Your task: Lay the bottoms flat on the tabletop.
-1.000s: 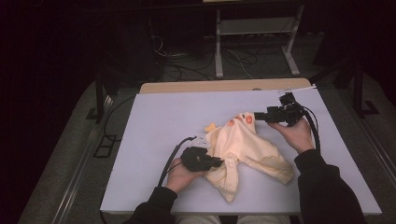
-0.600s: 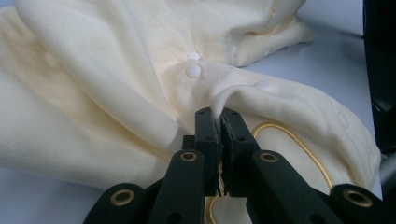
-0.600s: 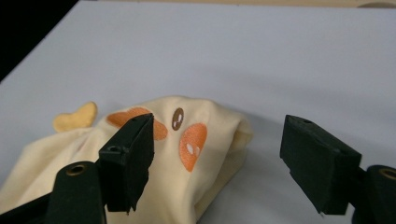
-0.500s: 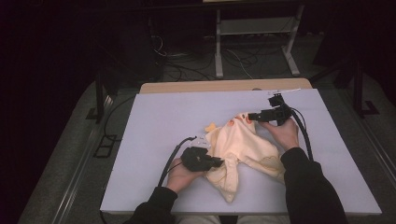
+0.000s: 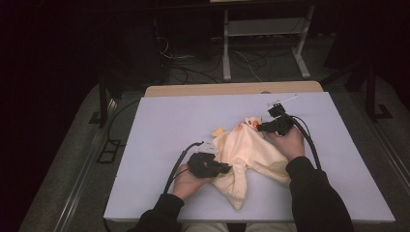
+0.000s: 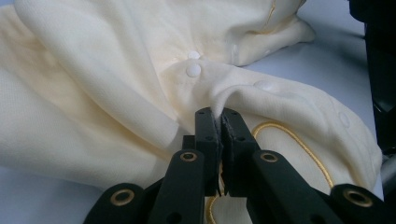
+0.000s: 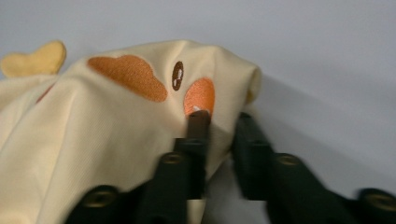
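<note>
Both tongs are busy with one pale yellow garment (image 5: 251, 154) lying crumpled near the middle of the lilac-grey bench (image 5: 159, 125), a little toward the person's side. Left tongs (image 6: 220, 116) are clamped tight on a raised fold of the cloth, next to a row of white snap buttons (image 6: 193, 70) and a curve of gold stitching (image 6: 299, 140); from above, the left tongs (image 5: 226, 168) sit low at the garment's near-left edge, with the left hand (image 5: 186, 181) resting on the bench behind them. Right tongs (image 7: 219, 122) have just been closing, and a bunched bit of the fabric stands between the jaws, right below an orange embroidered patch (image 7: 200, 95) and a small dark eye (image 7: 177, 74); the pads look to be pinching that edge. From above, the right tongs (image 5: 263, 126) are at the garment's far corner, where the orange marks show, with the right hand (image 5: 288, 143) just behind. A small yellow heart-shaped flap (image 7: 35, 58) pokes out at the far left edge of the cloth. Black cables (image 5: 176, 164) trail from each tool back toward the person's dark sleeves (image 5: 309, 193).
</note>
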Demonstrator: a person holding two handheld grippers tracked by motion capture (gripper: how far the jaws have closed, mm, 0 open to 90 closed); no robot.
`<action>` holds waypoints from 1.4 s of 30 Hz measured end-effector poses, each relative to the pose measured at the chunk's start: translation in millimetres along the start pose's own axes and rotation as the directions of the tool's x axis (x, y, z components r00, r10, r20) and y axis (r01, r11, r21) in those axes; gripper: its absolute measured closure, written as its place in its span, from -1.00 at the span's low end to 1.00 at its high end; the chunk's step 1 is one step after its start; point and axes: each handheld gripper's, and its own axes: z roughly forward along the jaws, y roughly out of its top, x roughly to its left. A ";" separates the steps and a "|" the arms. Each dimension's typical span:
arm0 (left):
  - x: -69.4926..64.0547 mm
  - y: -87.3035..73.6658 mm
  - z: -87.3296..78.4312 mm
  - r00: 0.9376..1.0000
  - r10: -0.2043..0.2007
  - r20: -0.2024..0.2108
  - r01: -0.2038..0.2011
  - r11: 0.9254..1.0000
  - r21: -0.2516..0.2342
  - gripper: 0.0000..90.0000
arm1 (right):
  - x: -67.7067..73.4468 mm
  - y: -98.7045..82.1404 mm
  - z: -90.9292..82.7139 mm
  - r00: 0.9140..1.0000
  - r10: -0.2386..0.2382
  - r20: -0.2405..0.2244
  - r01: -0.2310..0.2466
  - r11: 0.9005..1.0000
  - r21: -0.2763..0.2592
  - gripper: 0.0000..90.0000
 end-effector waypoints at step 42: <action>5.3 4.7 -17.0 0.996 -0.005 -0.083 -0.002 0.996 -0.087 0.33 | 21.0 -100.7 -90.7 0.993 0.005 -0.117 -0.008 1.000 -0.023 0.87</action>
